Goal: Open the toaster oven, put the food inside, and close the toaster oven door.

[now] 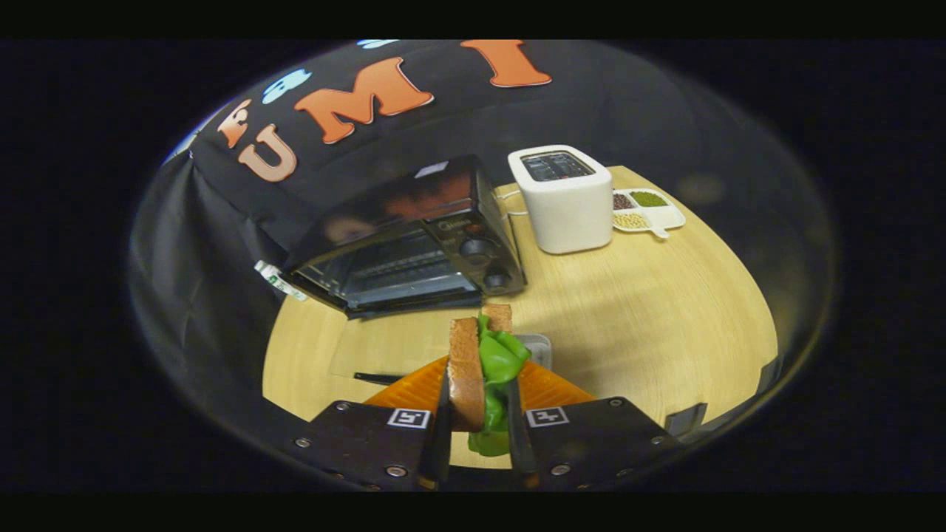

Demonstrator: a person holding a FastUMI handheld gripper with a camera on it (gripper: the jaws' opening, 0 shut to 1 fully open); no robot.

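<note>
Gripper (479, 432) pinches sandwich (484, 373) upright between both fingers; toaster oven (414, 240) beyond, door open

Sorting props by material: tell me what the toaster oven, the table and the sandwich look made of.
Toaster oven: looks like glossy black painted metal with a glass door, judging by the reflections on its top and the rack showing through.
Table: pale wood or wood-look laminate, matte, with faint grain lines.
Sandwich, clamped between the gripper fingers: shiny green leaves and uniform brown slices suggest a plastic or rubber replica, though unsure.
</note>
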